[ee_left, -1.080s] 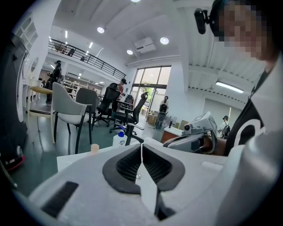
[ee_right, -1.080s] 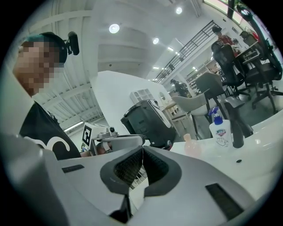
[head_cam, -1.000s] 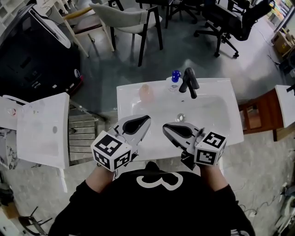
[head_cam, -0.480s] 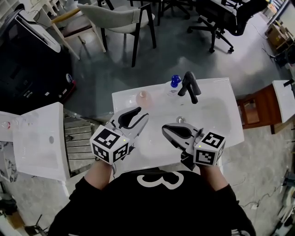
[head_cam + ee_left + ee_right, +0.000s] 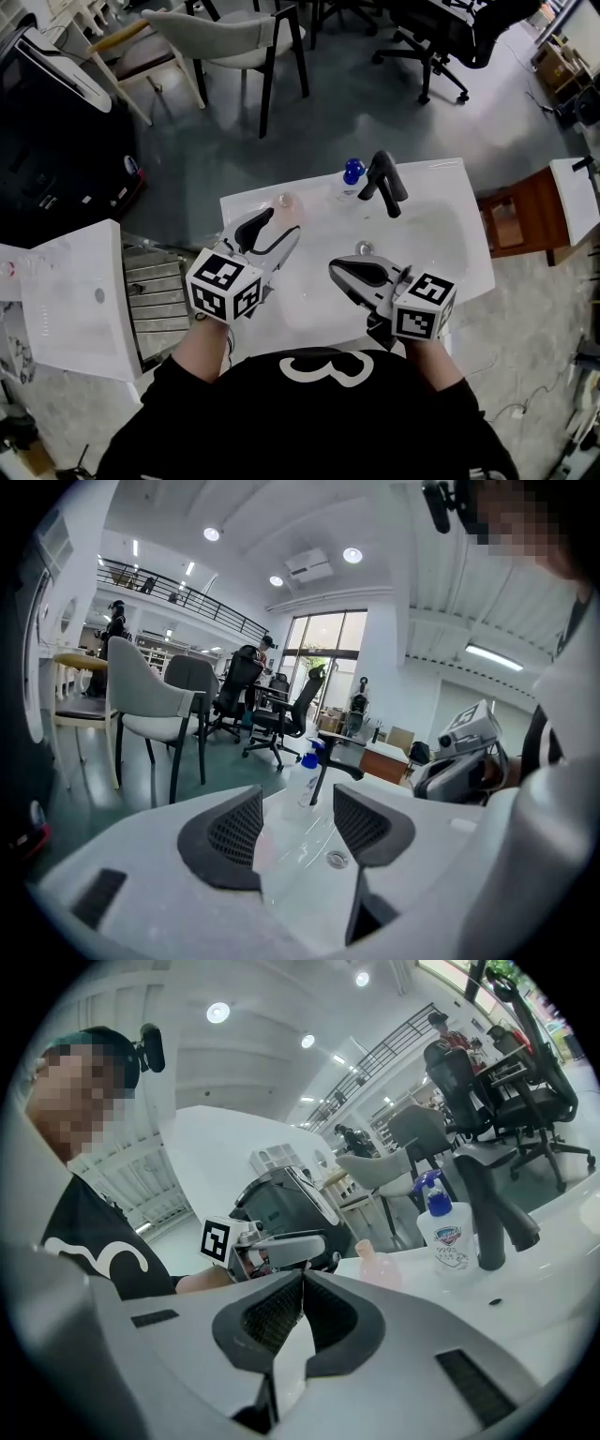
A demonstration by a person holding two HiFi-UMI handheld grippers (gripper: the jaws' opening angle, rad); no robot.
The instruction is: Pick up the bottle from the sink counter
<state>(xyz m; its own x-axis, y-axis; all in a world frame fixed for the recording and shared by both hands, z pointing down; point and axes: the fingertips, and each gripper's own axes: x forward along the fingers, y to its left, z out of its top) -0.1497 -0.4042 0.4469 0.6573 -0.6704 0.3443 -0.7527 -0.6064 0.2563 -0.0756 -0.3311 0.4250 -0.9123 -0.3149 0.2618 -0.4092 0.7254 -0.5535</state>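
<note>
A small pale pink bottle stands on the white sink counter at the back left. A clear soap bottle with a blue pump stands beside the black faucet. My left gripper is open; its jaws have just been opening. The pink bottle shows faintly at the mouth of the gap, and no pad presses on it. My right gripper hangs shut over the basin's near side with nothing in it. In the right gripper view the pink bottle and soap bottle stand beyond the shut jaws.
The basin has a metal drain. Behind the sink stand a grey chair and a black office chair. A white slab lies to the left, a wooden stand to the right.
My left gripper has moved forward and down toward the pink bottle, and its jaws have gone from shut to wide apart. The right gripper stays shut and has shifted little.
</note>
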